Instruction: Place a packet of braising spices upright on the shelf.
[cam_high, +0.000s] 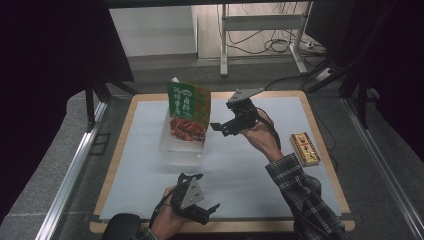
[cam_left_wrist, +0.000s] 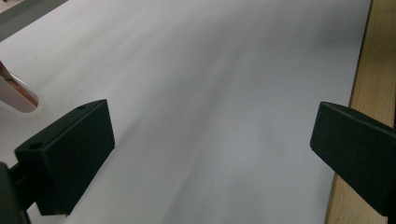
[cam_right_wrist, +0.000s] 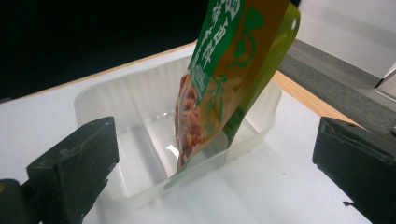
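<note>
A green food pouch (cam_high: 189, 112) with a picture of red meat stands upright in a clear plastic tray (cam_high: 177, 152) at the back left of the white mat. In the right gripper view the pouch (cam_right_wrist: 224, 79) leans in the right compartment of the divided tray (cam_right_wrist: 107, 93). My right gripper (cam_high: 222, 127) hovers just right of the pouch, open and apart from it, with nothing between the jaws (cam_right_wrist: 215, 158). My left gripper (cam_high: 207, 191) rests near the front edge, open (cam_left_wrist: 210, 140) over bare mat.
A small red and gold packet (cam_high: 305, 148) lies at the right side of the mat. The wooden table edge (cam_left_wrist: 373, 70) runs close beside the left gripper. Metal rails (cam_high: 75, 165) flank the table, and a frame with cables (cam_high: 260, 30) stands behind.
</note>
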